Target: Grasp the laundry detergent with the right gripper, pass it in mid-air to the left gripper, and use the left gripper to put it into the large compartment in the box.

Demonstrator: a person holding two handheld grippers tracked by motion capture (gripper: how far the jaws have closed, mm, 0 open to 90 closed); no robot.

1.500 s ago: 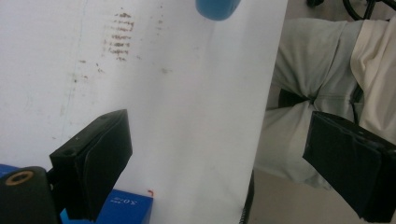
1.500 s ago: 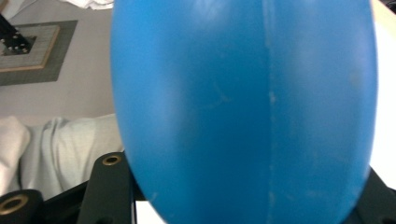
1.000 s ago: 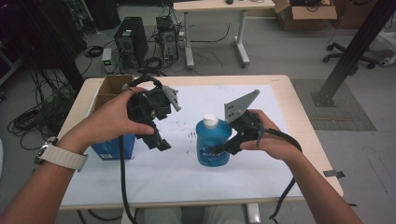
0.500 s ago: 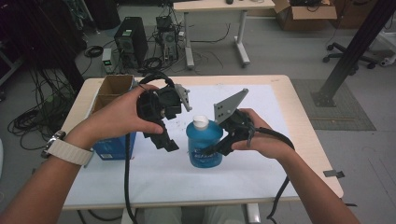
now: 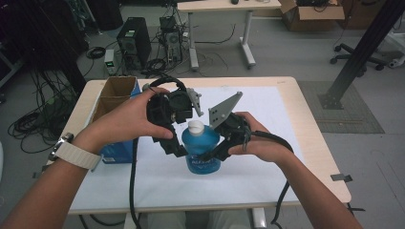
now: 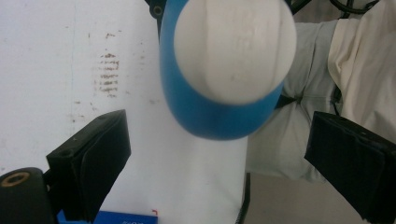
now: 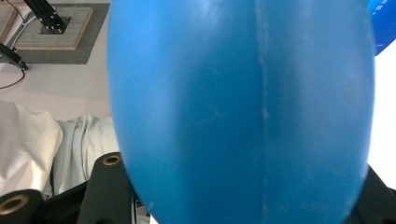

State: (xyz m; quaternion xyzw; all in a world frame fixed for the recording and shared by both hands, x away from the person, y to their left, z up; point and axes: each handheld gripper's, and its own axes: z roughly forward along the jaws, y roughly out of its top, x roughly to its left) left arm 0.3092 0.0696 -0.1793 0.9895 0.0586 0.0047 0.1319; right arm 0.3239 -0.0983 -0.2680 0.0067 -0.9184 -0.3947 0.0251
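The blue bottle sits near the middle of the tabletop, over the white sheet that covers most of it, and whether its base rests on the sheet or is lifted just clear of it cannot be told. Its white cap faces up and slightly to the far side.

The right gripper, held in the person's right hand, has its jaws closed on the bottle's body from the right side. In the right gripper view the blue bottle swells between the 2 black jaws, pressed against both.

The left gripper, held in the left hand, stands just left of and above the bottle's neck. Its jaws are open: in the left gripper view the 2 black jaws stand wide apart at the bottom corners, and the white cap looms between and beyond them, touched by neither.

A blue cardboard box with open flaps stands at the left edge of the tabletop, just behind the left forearm. A white watch strap wraps the left wrist. Cables trail from both grippers toward the near edge.
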